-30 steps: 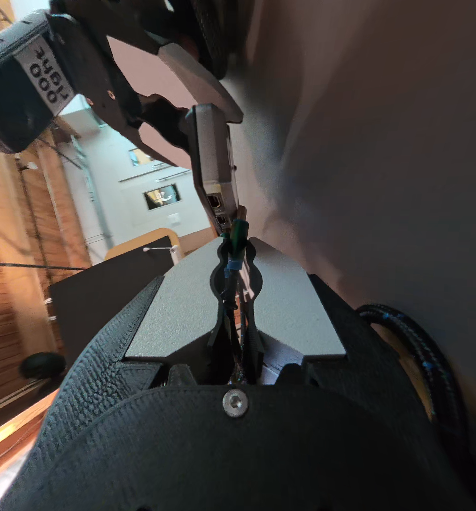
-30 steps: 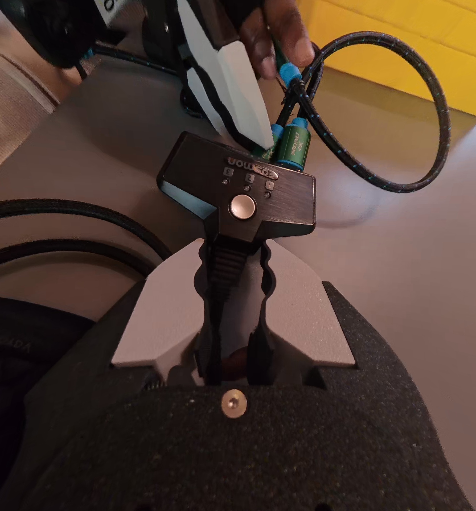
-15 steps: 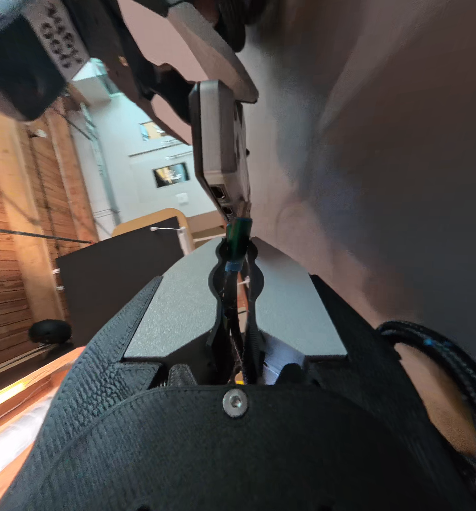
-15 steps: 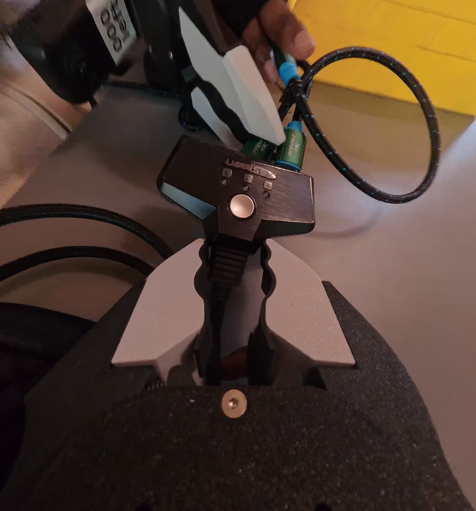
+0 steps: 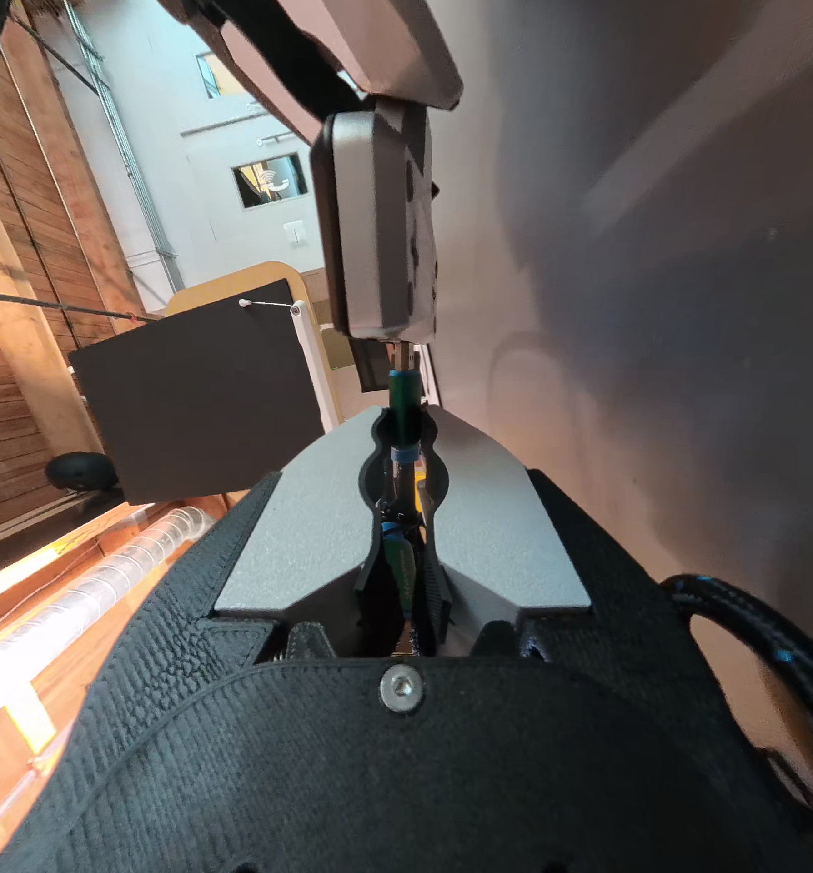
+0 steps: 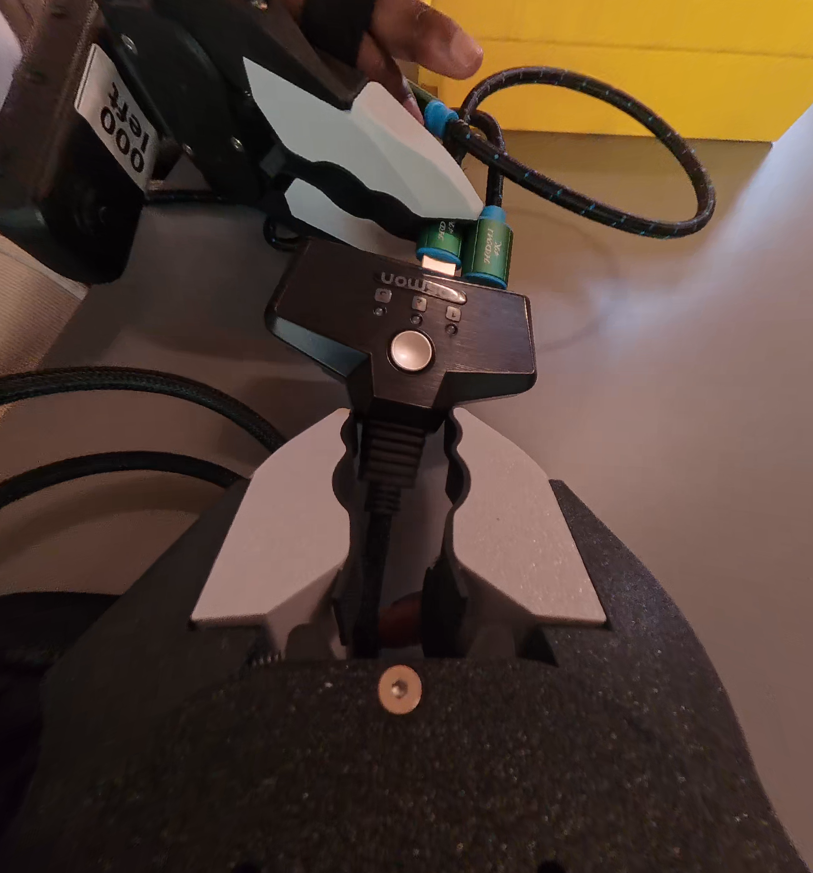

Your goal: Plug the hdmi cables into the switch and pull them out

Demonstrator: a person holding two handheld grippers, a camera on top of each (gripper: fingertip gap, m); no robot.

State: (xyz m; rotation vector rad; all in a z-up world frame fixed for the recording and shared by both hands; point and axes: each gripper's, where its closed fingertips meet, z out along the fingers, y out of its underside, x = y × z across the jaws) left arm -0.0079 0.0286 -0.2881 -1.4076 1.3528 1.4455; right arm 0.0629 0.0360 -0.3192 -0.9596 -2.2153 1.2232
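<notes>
where the left wrist view looks, we log the left hand-held gripper (image 5: 403,425) clenched on a green hdmi plug (image 5: 404,401), its metal tip at the switch (image 5: 376,226) port, not fully seated.

right wrist view: right hand-held gripper (image 6: 400,425) clenched on the switch's ribbed tail; second green plug (image 6: 488,250) seated beside it, above the table (image 6: 678,425). we judge insertion under way; next, a straight push.
</notes>
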